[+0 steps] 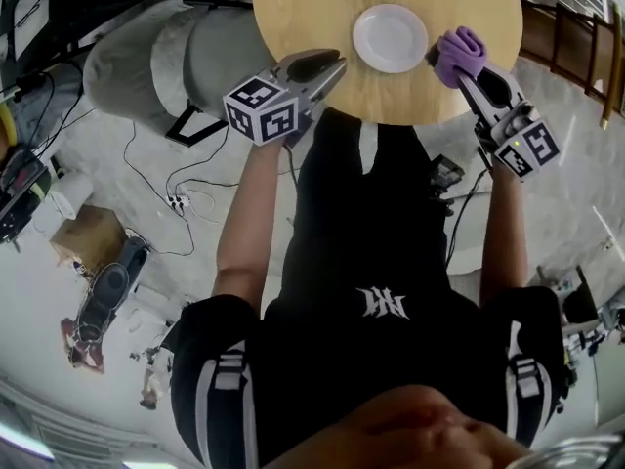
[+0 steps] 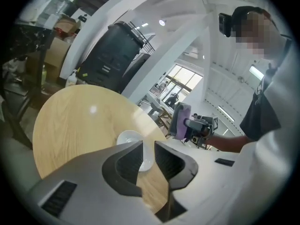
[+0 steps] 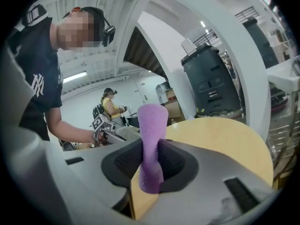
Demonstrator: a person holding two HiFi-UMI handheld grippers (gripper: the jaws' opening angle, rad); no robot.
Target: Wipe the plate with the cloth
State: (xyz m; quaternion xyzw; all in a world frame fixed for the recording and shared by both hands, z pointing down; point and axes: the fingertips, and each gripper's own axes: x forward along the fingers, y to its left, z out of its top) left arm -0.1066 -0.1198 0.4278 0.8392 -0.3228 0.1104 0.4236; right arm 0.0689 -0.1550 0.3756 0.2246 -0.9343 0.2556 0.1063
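Plate point(image 1: 390, 37) on table point(image 1: 312, 8), left tool point(image 2: 148, 146) near it, slightly parted, empty, right tool point(image 3: 151, 146) clamping purple cloth point(image 1: 461, 55).

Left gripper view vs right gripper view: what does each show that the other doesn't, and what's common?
Only the left gripper view: the white plate on the table, seen past the open, empty jaws of the left gripper.
Only the right gripper view: a second person in yellow in the background. The plate does not appear there.
Both: the round wooden table, the purple cloth clamped in the right gripper, and the tall black cabinet.
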